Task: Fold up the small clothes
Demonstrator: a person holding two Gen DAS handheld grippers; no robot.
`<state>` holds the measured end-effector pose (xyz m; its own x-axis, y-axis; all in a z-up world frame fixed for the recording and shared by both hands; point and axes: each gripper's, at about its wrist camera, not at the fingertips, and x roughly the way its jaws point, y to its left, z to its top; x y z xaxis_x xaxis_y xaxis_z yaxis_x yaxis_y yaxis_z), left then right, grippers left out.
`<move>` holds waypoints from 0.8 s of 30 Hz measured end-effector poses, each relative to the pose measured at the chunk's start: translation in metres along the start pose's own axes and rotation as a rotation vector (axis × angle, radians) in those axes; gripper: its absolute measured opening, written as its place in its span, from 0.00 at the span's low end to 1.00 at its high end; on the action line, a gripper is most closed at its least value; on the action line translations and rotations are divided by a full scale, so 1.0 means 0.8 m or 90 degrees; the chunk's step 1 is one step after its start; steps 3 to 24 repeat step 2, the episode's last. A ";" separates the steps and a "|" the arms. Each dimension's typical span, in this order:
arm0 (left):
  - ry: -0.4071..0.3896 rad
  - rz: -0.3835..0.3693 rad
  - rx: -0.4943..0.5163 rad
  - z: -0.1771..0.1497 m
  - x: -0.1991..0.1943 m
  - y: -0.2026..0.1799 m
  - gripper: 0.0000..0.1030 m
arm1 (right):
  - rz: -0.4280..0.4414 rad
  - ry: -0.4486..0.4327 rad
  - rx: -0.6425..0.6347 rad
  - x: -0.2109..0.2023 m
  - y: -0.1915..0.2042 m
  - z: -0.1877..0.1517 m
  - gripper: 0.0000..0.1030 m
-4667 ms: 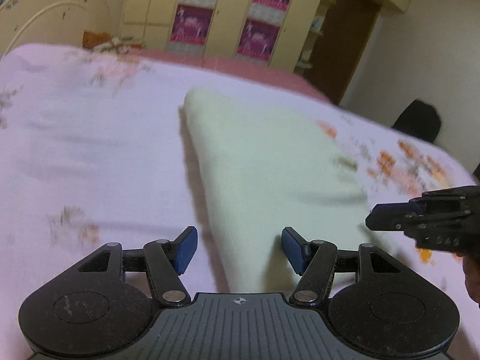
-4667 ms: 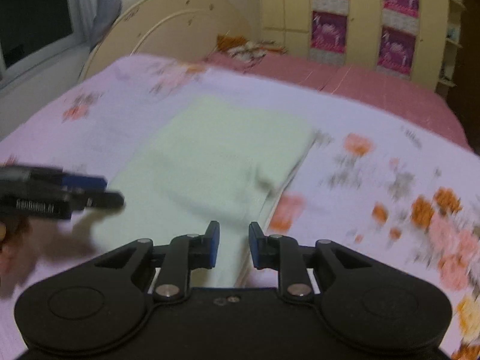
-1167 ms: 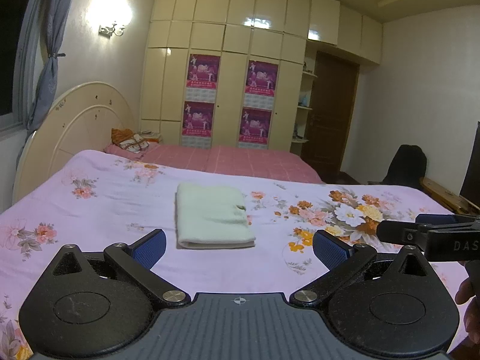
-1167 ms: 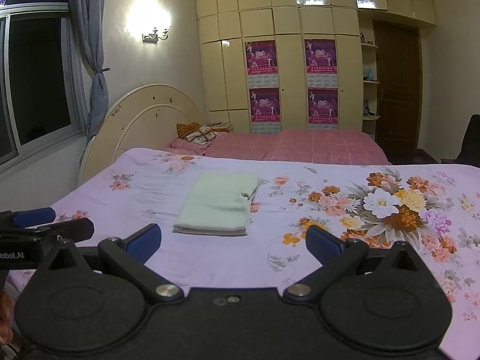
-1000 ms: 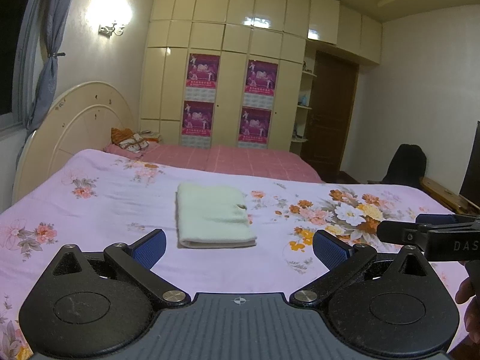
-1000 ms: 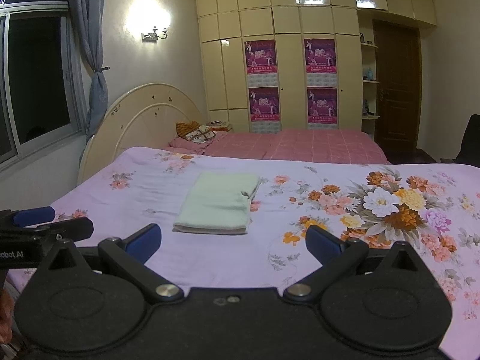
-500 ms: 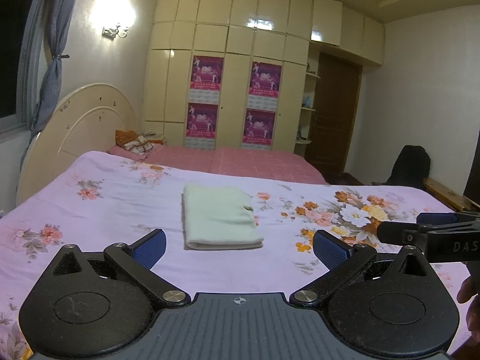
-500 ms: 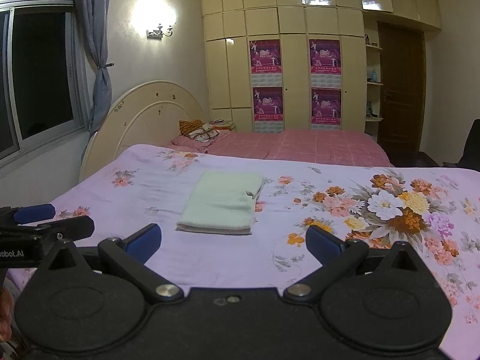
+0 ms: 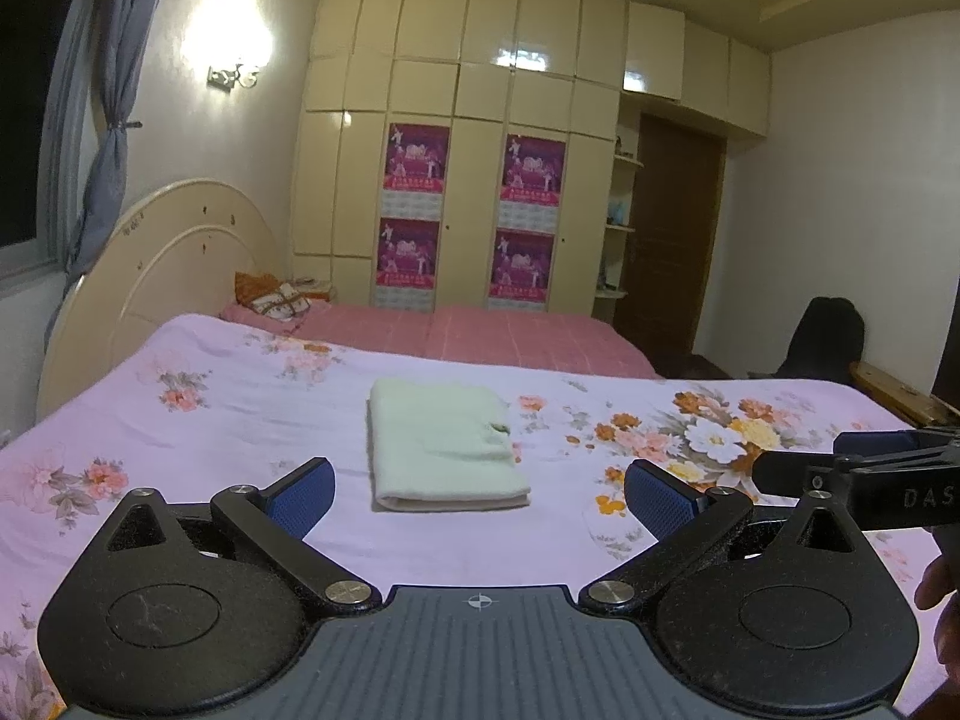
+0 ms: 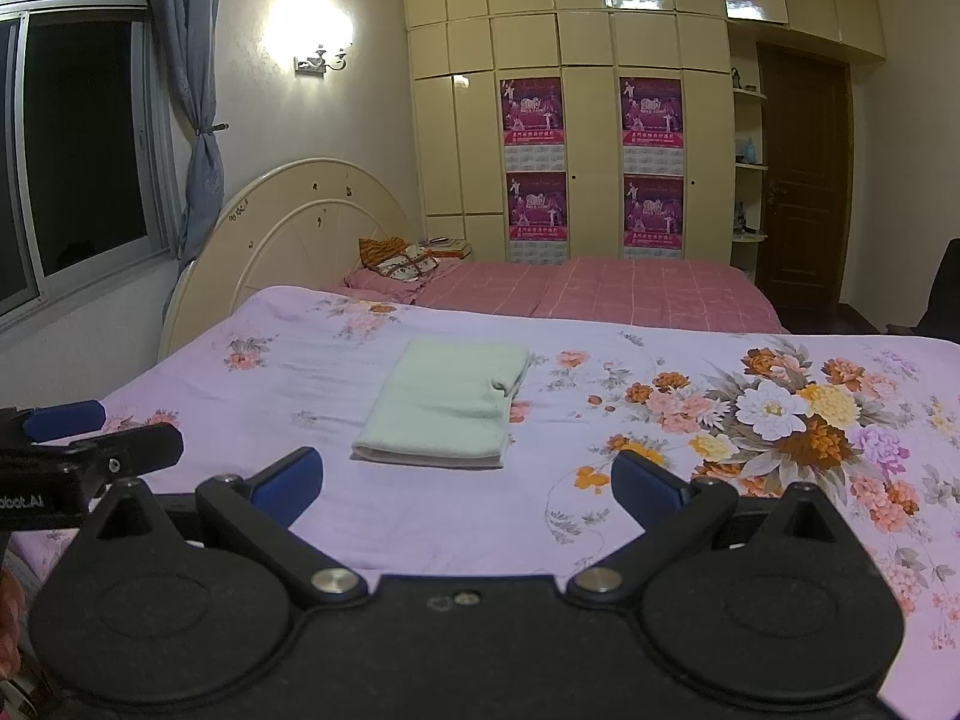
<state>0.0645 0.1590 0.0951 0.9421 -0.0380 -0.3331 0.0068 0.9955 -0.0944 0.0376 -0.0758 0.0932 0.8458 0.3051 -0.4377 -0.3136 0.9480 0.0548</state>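
The pale green folded cloth [image 9: 441, 441] lies flat on the bed [image 9: 240, 420], on its lilac floral sheet, about midway across and nearer the near edge than the headboard [image 9: 162, 258]. We see it as a neat rectangle of soft, towel-like fabric, several layers thick, with the layered edges showing along its near side. Its left side is a smooth rounded fold, and a small tuck breaks the right side near the far corner. From the right wrist view the same cloth [image 10: 447, 405] sits square and unruffled, apart from both tools.

Our left gripper [image 9: 477, 495] is held back from the cloth with its blue-padded fingers [image 9: 300, 495] spread wide, gripping nothing. Our right gripper [image 10: 465, 483] is likewise spread wide and empty, short of the cloth's near edge. Each gripper shows at the edge of the other's view. Behind the bed stand cream wardrobes [image 9: 456, 180] with purple posters [image 9: 417, 159].
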 end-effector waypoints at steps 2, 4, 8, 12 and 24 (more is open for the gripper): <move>-0.002 0.001 -0.002 0.000 0.000 0.000 0.99 | 0.000 0.000 0.000 0.000 0.000 0.000 0.99; -0.002 0.001 -0.002 0.000 0.000 0.000 0.99 | 0.000 0.000 0.000 0.000 0.000 0.000 0.99; -0.002 0.001 -0.002 0.000 0.000 0.000 0.99 | 0.000 0.000 0.000 0.000 0.000 0.000 0.99; -0.002 0.001 -0.002 0.000 0.000 0.000 0.99 | 0.000 0.000 0.000 0.000 0.000 0.000 0.99; -0.002 0.001 -0.002 0.000 0.000 0.000 0.99 | 0.000 0.000 0.000 0.000 0.000 0.000 0.99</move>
